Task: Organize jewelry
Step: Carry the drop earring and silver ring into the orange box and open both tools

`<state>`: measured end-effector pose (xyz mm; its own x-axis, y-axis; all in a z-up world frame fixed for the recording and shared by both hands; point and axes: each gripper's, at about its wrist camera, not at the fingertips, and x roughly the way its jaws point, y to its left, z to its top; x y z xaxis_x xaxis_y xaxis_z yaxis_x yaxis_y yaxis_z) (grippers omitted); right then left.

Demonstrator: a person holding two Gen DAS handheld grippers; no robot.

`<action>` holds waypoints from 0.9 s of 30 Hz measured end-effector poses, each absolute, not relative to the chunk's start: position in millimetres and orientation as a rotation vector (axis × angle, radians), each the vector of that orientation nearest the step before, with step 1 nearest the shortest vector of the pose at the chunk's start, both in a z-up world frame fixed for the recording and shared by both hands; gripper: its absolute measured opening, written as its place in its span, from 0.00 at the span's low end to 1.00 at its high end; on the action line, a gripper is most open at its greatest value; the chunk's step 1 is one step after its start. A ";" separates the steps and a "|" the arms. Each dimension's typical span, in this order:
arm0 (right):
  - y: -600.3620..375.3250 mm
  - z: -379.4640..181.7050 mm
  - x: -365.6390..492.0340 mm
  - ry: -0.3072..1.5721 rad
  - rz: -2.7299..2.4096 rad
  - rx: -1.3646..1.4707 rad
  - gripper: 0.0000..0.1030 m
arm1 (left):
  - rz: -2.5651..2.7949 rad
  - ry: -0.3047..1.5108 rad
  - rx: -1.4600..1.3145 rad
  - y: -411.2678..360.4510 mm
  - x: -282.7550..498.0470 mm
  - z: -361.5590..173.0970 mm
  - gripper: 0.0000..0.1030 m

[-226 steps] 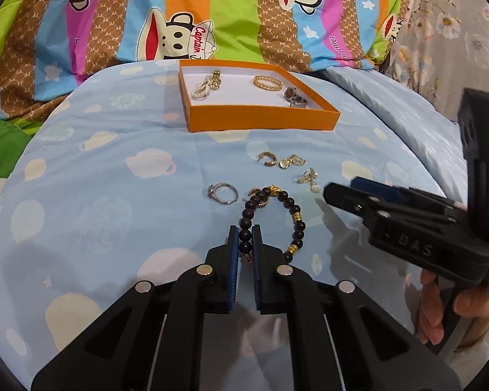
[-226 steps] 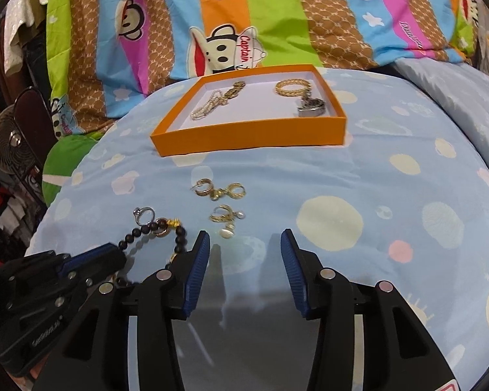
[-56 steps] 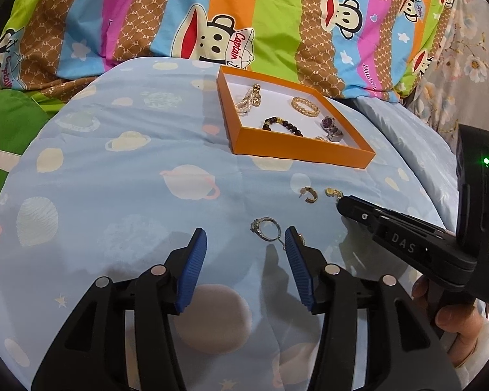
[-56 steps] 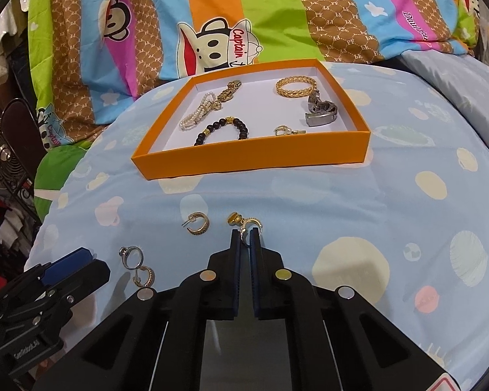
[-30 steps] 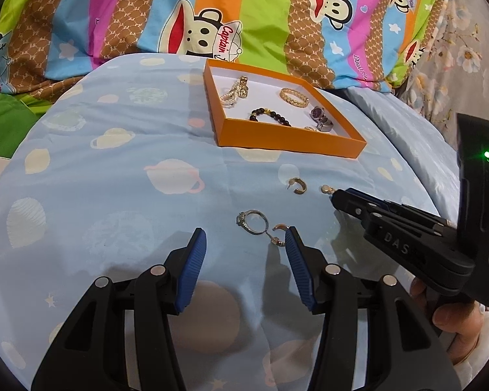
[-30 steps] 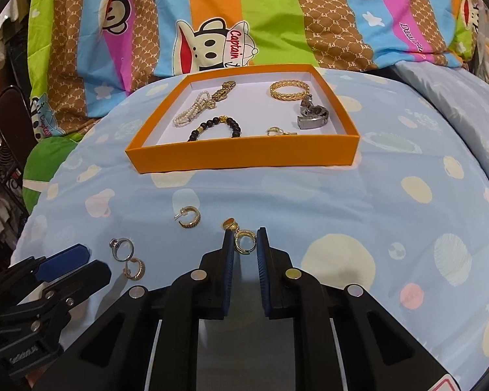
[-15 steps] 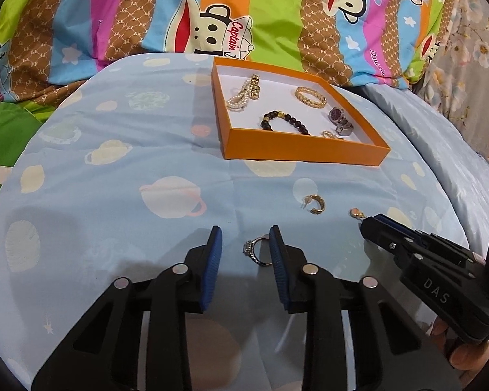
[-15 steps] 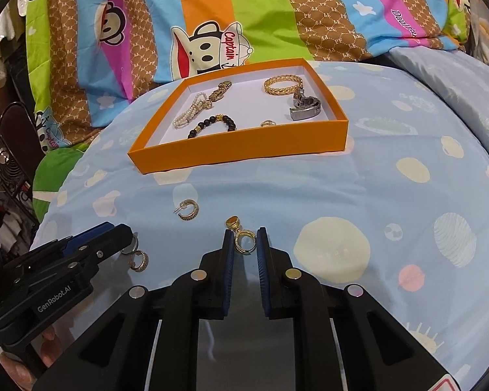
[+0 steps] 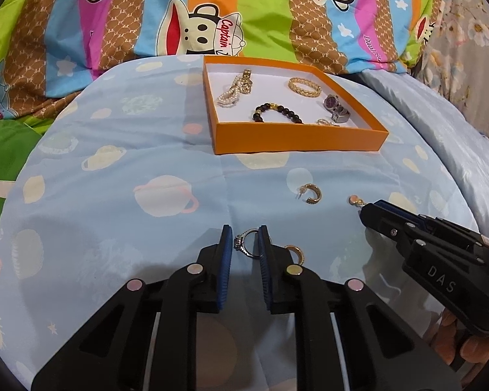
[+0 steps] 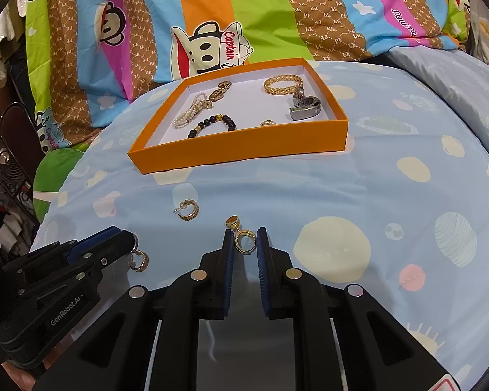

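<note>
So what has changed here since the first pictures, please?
The black bead bracelet and a small gold earring went from the bedsheet into the orange box. The left gripper now closes around the silver ring; the right gripper closes around a gold earring. Two gold hoop earrings stay on the sheet.

You held both grippers low and side by side. Your left gripper point(image 9: 245, 244) had its pads pressed on a silver ring point(image 9: 244, 243). Your right gripper point(image 10: 245, 242) clamped a gold drop earring point(image 10: 243, 235).
</note>
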<state>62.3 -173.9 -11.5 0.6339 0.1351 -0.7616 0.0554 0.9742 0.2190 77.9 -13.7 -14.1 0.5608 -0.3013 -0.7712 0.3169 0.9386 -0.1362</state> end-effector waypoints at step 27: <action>-169.1 -5.6 61.0 0.862 0.038 0.193 0.13 | -0.379 0.875 -0.038 -1.5 70.8 -7.0 0.06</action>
